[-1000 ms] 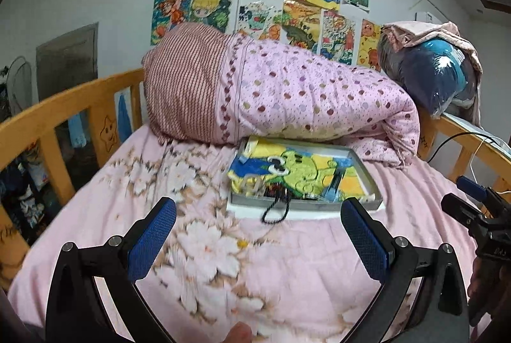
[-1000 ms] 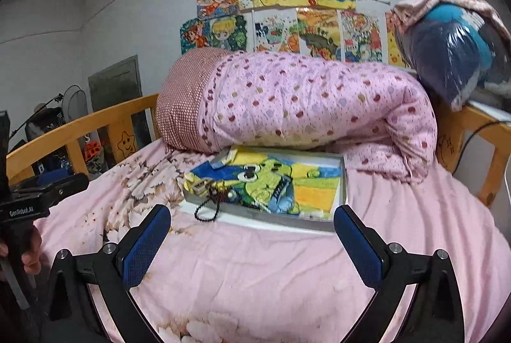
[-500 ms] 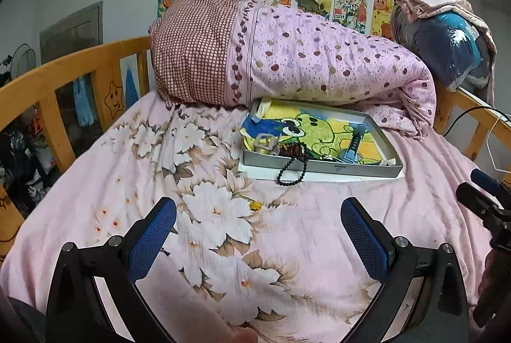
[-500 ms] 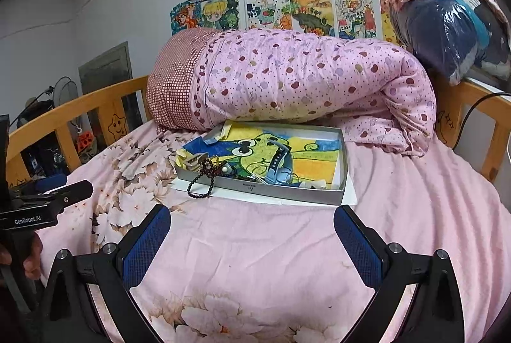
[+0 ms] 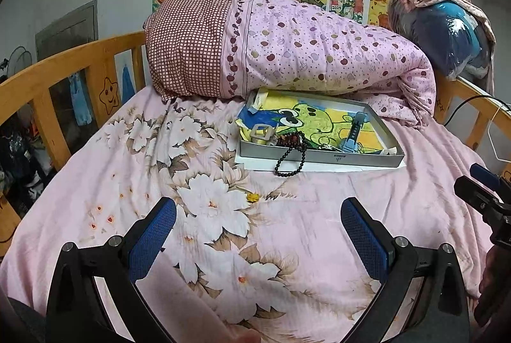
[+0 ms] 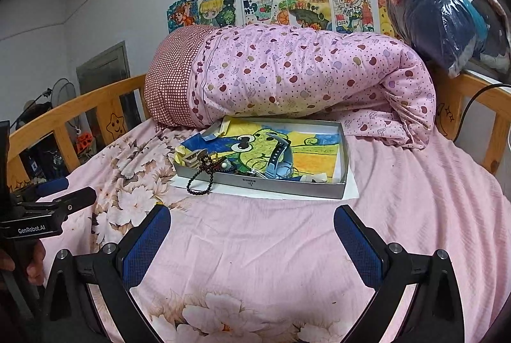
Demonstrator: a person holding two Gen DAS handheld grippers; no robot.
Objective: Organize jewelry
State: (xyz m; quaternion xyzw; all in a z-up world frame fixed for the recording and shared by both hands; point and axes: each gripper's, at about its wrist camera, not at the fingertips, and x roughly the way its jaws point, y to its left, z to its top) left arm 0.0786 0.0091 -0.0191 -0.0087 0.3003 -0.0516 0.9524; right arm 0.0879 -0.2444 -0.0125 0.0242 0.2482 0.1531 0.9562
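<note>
A shallow grey tray [image 5: 319, 158] [image 6: 262, 183] lined with a cartoon frog picture sits on the pink bed, in front of a rolled quilt. A black bead bracelet [image 5: 289, 157] [image 6: 199, 180] hangs over its front left edge onto the sheet. Inside lie a blue watch [image 5: 351, 138] [image 6: 279, 159], a silver buckle piece [image 5: 262, 133] and small tangled jewelry. My left gripper [image 5: 258, 240] is open and empty, above the sheet well short of the tray. My right gripper [image 6: 252, 244] is open and empty, also short of the tray.
A rolled pink dotted quilt [image 5: 287, 55] lies right behind the tray. Wooden bed rails [image 5: 64, 81] [image 6: 491, 119] run along both sides. A bagged blue bundle [image 6: 447, 20] rests at the back right. A small yellow speck [image 5: 253, 198] lies on the floral sheet.
Both cameras have tilted downward and drawn nearer, so the tray sits more fully in view. Both grippers stay open. The tray and bracelet have not moved.
</note>
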